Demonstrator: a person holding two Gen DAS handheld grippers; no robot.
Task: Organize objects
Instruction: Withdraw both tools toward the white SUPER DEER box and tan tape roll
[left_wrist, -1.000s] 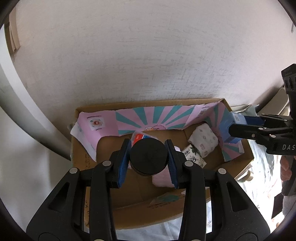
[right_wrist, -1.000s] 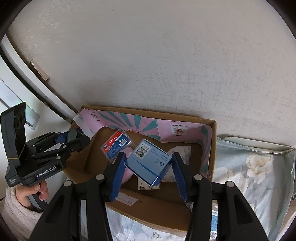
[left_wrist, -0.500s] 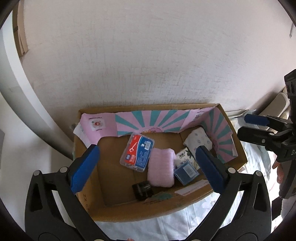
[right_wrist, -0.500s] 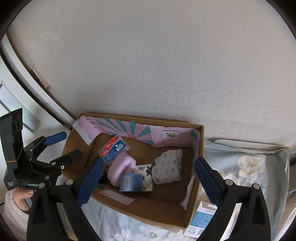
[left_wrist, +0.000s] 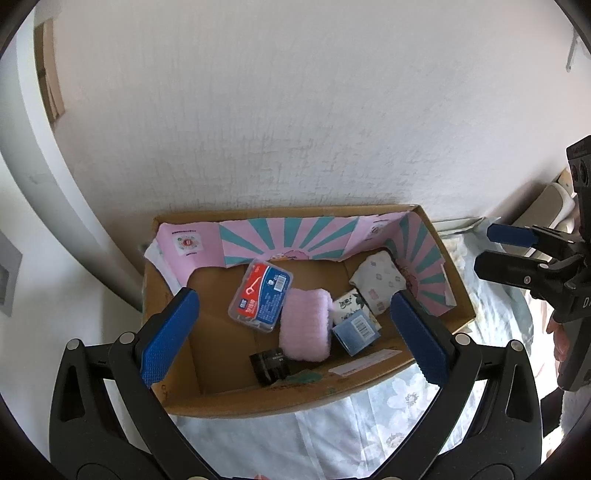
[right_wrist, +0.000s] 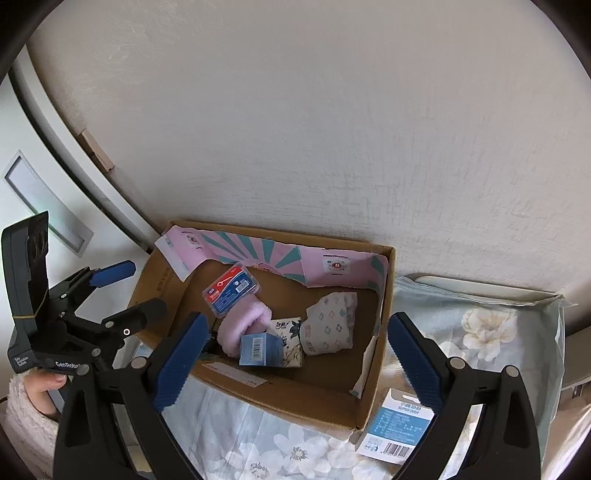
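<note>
A cardboard box (left_wrist: 295, 400) with a pink and teal liner stands against the wall on a floral sheet. In it lie a floss-pick case (left_wrist: 260, 294), a pink fluffy roll (left_wrist: 305, 329), a small blue box (left_wrist: 355, 332), a black jar (left_wrist: 270, 366), a tissue pack (left_wrist: 349, 303) and a patterned white pack (left_wrist: 378, 282). My left gripper (left_wrist: 295, 334) is open and empty above the box's near side. My right gripper (right_wrist: 295, 360) is open and empty over the box (right_wrist: 280, 402); the blue box (right_wrist: 260, 349) lies below it.
A white and blue packet (right_wrist: 397, 428) lies on the floral sheet (right_wrist: 476, 332) outside the box's right corner. A white wall rises right behind the box. A white door frame (left_wrist: 44, 206) stands to the left. A light tray edge (right_wrist: 480, 286) sits at the right.
Both grippers opened and drew back upward. The black jar dropped from the left gripper into the box; the blue box dropped from the right gripper beside the pink roll.
</note>
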